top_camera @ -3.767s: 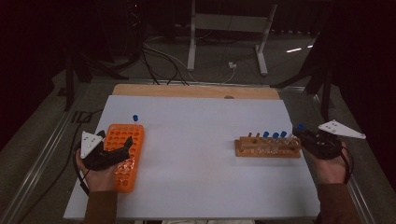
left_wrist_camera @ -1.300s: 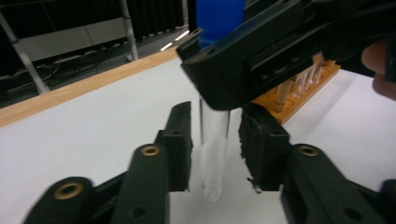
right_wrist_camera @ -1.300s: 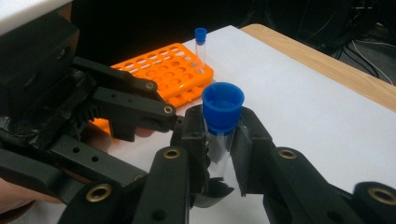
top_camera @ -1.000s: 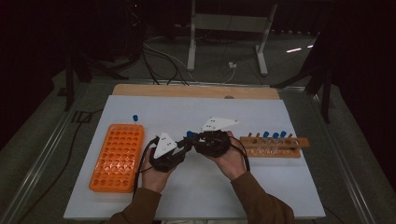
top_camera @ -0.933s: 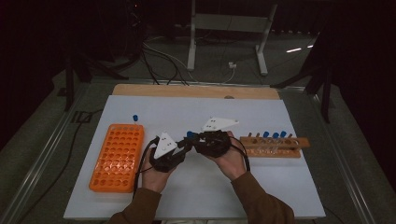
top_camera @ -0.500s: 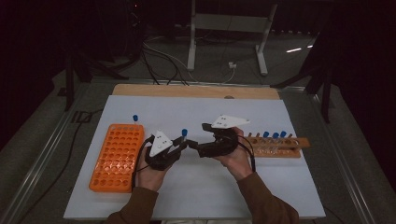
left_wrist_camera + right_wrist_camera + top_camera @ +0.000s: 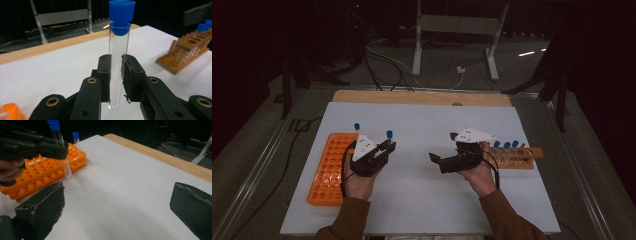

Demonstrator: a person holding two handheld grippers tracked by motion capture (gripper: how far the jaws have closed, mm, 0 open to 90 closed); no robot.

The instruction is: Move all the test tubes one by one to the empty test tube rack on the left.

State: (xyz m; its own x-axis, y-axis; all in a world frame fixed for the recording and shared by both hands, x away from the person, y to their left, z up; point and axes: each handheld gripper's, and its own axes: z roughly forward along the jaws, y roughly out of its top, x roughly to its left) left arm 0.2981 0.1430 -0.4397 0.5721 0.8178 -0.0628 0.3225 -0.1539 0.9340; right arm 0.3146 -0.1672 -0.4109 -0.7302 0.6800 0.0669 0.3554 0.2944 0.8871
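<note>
High view: my left gripper (image 7: 388,146) holds a tube (image 7: 389,136) upright, blue cap on top, just right of the orange rack (image 7: 328,170). The jaws are clamped on the tube's lower part. One more capped tube (image 7: 357,128) stands in the far end of that rack. My right gripper (image 7: 435,159) sits mid-table, well apart from the left one, pointing toward it. Its jaws have just been opening and nothing lies between them. Behind my right hand is the wooden rack (image 7: 517,159) with several blue-capped tubes in it. All of this rests on the white table (image 7: 422,200).

Left gripper view: the tube (image 7: 118,62) stands vertical between the two pads (image 7: 104,75), which press on it from both sides about the lower third of the glass. The rounded bottom hangs just below the pads, clear of the table. The blue cap rises well above them. The wooden rack (image 7: 185,53) is at far right, apart from the tube.

Right gripper view: my own jaws stand wide apart at the bottom corners, bare table (image 7: 130,195) between them. Across from me, the left gripper (image 7: 65,150) grips the tube (image 7: 62,152) above the near edge of the orange rack (image 7: 37,176); the tube's bottom hangs just over the table beside that rack. The second tube (image 7: 76,141) stands in the rack behind it.
</note>
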